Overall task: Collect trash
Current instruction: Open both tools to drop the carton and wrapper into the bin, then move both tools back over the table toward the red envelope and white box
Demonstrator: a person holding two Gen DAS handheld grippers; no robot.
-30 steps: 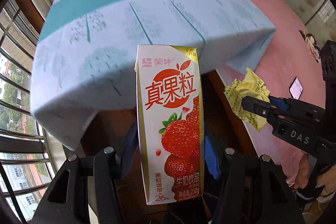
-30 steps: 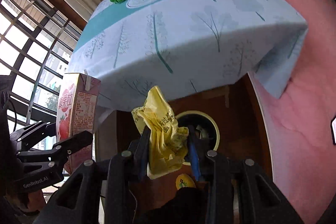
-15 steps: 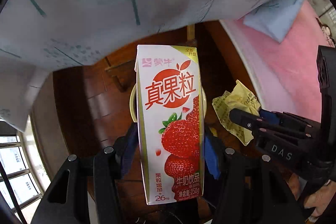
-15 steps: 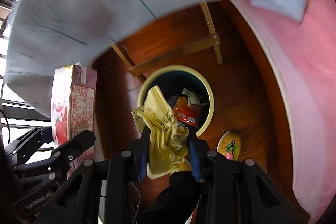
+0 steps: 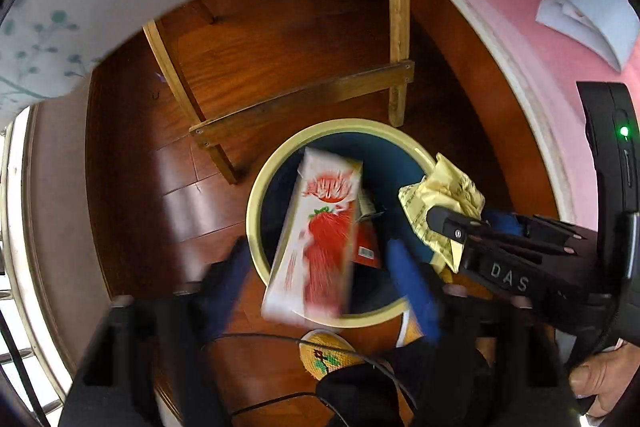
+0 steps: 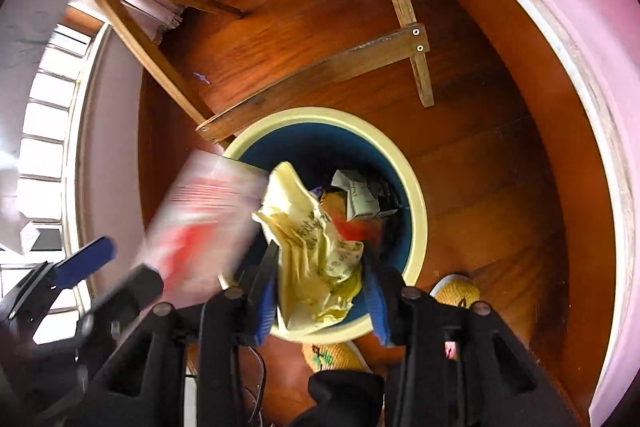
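Both grippers hang over the bin (image 5: 256, 211) on the wooden floor, and the step in hand is the drop.

The left gripper (image 5: 320, 267) has its jaws opening; the blue pads stand clear of the carton (image 5: 320, 231), which is blurred, tilted and loose between them, its top end already over the bin's mouth. The lower end looks to lie above the near rim, so it may clip the edge. Holding the gripper where it is until the carton is gone would be safer than pulling away early.

The right gripper (image 6: 320, 291) is opening too, but the yellow wrapper (image 6: 316, 239) is crumpled between the pads and appears to touch both of them. Light plastic like this tends to cling or drift. Opening wide and giving a small shake directly above the bin's middle should free it.

The bin already holds a red packet (image 5: 366, 247) and a small grey box (image 6: 360, 195), with room left. A slipper (image 5: 324, 351) sits just beside the near rim, where a missed item would likely land. More trash may remain on the tabletop above.
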